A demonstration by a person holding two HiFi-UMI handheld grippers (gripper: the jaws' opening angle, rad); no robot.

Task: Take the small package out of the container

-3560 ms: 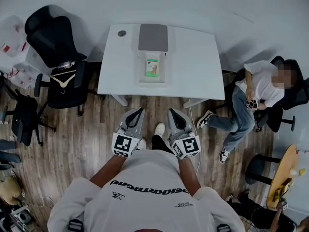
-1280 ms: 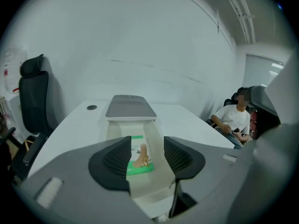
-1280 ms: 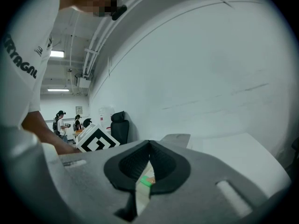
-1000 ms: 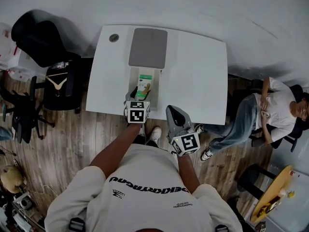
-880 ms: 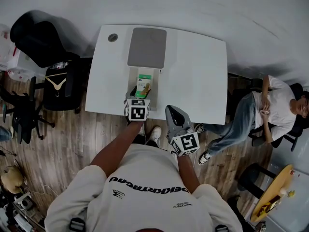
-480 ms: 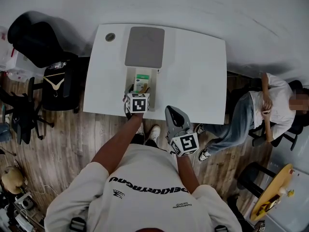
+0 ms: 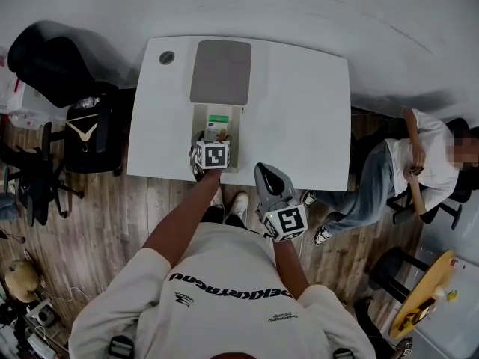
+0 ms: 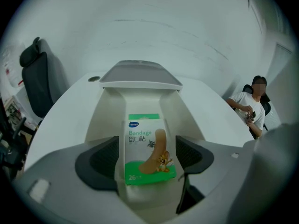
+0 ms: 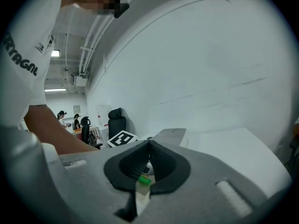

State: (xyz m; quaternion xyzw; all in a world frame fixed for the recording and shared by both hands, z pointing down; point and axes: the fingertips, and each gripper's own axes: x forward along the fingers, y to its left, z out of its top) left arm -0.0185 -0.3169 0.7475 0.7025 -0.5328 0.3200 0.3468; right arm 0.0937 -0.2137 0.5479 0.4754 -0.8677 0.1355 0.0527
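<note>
The small package (image 8: 147, 148) is a white and green bandage box lying in the open white container (image 8: 105, 111), whose grey lid (image 8: 140, 73) is folded back. My left gripper (image 8: 147, 158) reaches into the container, and its jaws are opening on either side of the package without pressing it. In the head view the left gripper (image 7: 211, 145) covers the near end of the container (image 7: 197, 122), and only the package's (image 7: 218, 123) far end shows. My right gripper (image 7: 263, 170) hangs off the table's front edge, its jaws shut on nothing (image 9: 149, 146).
The white table (image 7: 299, 103) carries a small round disc (image 7: 166, 57) at its far left corner. Black office chairs (image 7: 63, 62) stand to the left, one with a hanger (image 7: 84, 126). A person sits on a chair (image 7: 415, 159) to the right.
My left gripper has moved forward from over the floor into the container and its jaws now straddle the package. The right gripper has stayed near the table's front edge.
</note>
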